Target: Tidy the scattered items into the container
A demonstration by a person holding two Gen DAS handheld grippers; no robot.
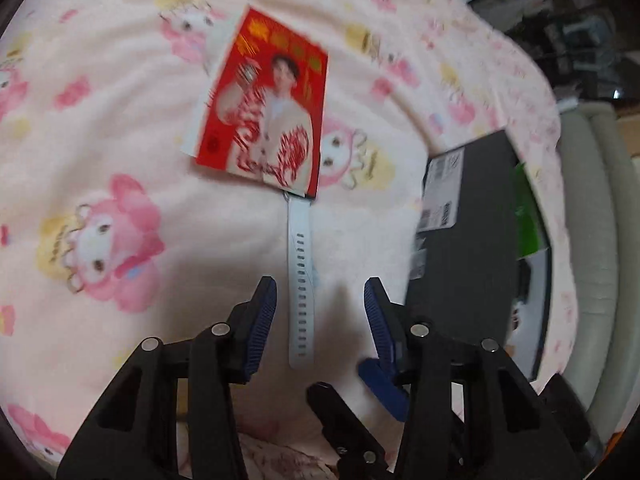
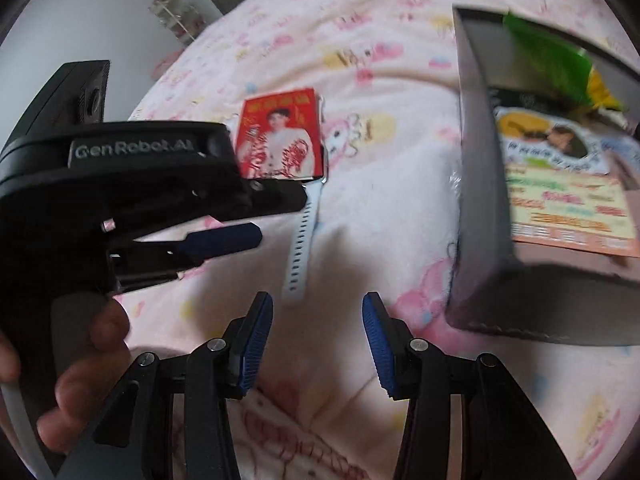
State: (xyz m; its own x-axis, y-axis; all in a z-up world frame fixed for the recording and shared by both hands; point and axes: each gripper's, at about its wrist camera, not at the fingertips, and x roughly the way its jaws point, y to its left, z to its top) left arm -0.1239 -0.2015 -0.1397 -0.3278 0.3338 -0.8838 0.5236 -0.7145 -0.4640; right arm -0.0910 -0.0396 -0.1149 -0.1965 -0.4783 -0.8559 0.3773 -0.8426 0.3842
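Pink cartoon-print blanket [image 1: 120, 128] covering the whole surface in both views. Red card [image 1: 264, 100] with a printed portrait, lying flat at upper centre of the left wrist view, seen again at centre left of the right wrist view [image 2: 280, 140]. White watch strap [image 1: 301, 280] with a row of holes, running down from under the card's lower edge toward the bottom centre; watch body mostly hidden beneath the card, so its shape cannot be told. Dark box [image 2: 480, 200], open-topped, at the right of the right wrist view, holding a green packet [image 2: 548, 56] and a printed leaflet [image 2: 568, 204]; same box at the right edge of the left wrist view [image 1: 472, 232]. Left gripper [image 1: 320, 300], fingers apart, nothing between the pads, poised just above the free end of the strap, possibly not touching. Right gripper [image 2: 318, 312], fingers likewise apart and empty, just below the strap's end, box close to its right.
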